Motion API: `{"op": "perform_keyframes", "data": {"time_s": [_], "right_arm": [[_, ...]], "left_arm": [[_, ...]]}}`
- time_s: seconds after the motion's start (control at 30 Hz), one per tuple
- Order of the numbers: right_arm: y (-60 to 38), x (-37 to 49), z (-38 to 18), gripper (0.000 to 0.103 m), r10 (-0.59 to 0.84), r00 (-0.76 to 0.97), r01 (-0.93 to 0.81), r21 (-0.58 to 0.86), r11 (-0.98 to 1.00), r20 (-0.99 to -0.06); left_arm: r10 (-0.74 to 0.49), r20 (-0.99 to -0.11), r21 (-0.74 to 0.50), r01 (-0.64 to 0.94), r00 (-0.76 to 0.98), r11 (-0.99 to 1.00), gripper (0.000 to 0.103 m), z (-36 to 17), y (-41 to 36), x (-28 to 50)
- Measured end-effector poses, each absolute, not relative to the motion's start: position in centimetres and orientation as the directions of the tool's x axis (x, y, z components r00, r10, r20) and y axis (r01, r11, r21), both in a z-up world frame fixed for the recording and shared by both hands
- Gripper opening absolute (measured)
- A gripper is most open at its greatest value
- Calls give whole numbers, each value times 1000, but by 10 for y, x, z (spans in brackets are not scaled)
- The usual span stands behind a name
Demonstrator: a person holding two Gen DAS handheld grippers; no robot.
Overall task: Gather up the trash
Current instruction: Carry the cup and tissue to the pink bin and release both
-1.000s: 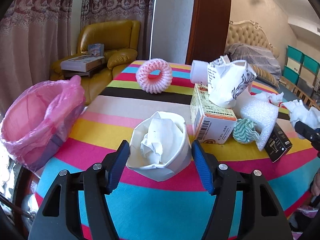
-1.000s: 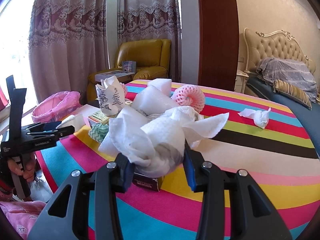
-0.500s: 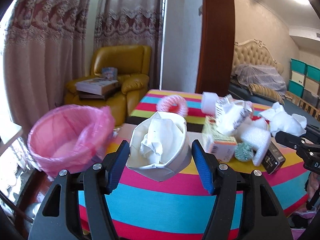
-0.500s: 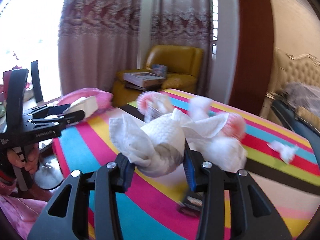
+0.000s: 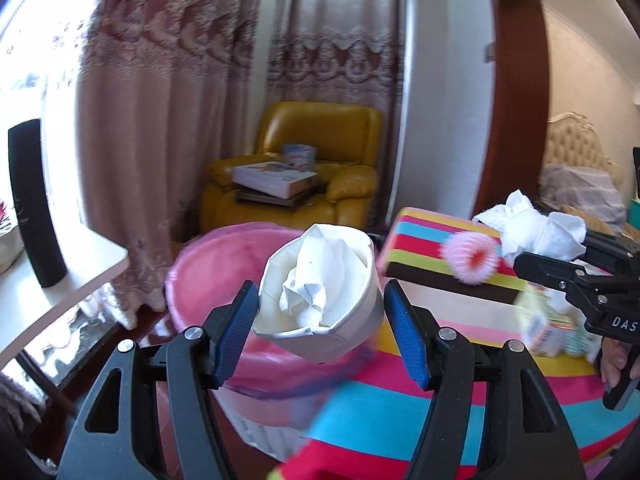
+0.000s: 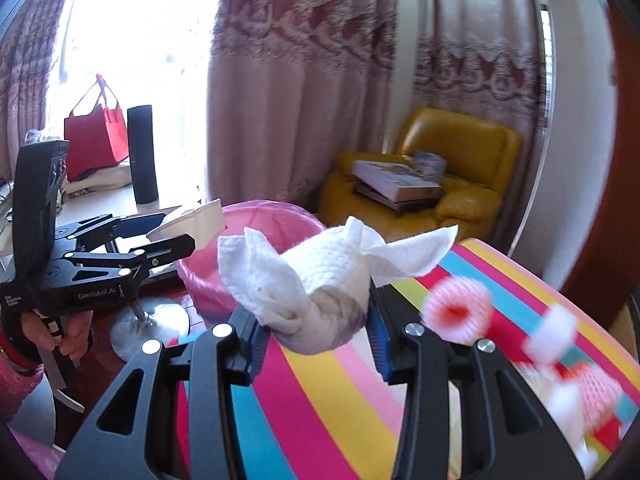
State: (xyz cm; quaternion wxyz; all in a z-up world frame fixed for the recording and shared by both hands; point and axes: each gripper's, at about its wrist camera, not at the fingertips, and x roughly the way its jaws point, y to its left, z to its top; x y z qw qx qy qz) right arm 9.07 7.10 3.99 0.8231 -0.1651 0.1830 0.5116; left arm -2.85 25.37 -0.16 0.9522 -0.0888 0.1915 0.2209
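Note:
My left gripper (image 5: 320, 316) is shut on a crumpled white paper cup (image 5: 320, 300) stuffed with paper, held in the air over the near rim of the pink-lined trash bin (image 5: 208, 276). My right gripper (image 6: 316, 328) is shut on a wad of white paper towel (image 6: 320, 284), held above the table's left end, short of the bin (image 6: 256, 220). In the left wrist view the right gripper with its towel (image 5: 536, 232) is at the right. In the right wrist view the left gripper with its cup (image 6: 188, 224) is at the left, by the bin.
The striped table (image 5: 420, 400) carries a pink foam net ring (image 5: 472, 258), a small carton (image 5: 536, 320) and other blurred litter (image 6: 560, 384). A white side table (image 5: 48, 304) with a black cylinder (image 5: 36, 208) stands left of the bin. A yellow armchair (image 5: 320, 168) is behind.
Both grippers have swung left from over the table toward the bin, still holding their loads. The left one with the cup now hangs over the bin's rim.

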Motion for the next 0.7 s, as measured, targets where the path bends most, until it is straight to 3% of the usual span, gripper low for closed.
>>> {"op": "perform_keyframes", "data": {"time_s": [0.3, 0.57, 0.6, 0.67, 0.7], "right_arm": [[173, 126, 37, 41, 783, 334, -934, -68, 352, -525], [239, 149, 29, 44, 790, 241, -961, -27, 274, -564], [243, 150, 29, 48, 791, 234, -963, -24, 268, -565], [251, 153, 31, 73, 798, 212, -967, -1, 256, -564], [252, 154, 32, 75, 802, 216, -966, 1, 260, -557]], "left_arm": [[399, -458, -129, -504, 794, 854, 61, -15, 321, -12], [378, -490, -126, -493, 785, 861, 62, -32, 332, 4], [372, -488, -133, -489, 790, 862, 62, -33, 333, 4], [369, -481, -137, -485, 795, 864, 63, -34, 333, 4], [372, -480, -134, -485, 795, 864, 63, -35, 333, 4]]}}
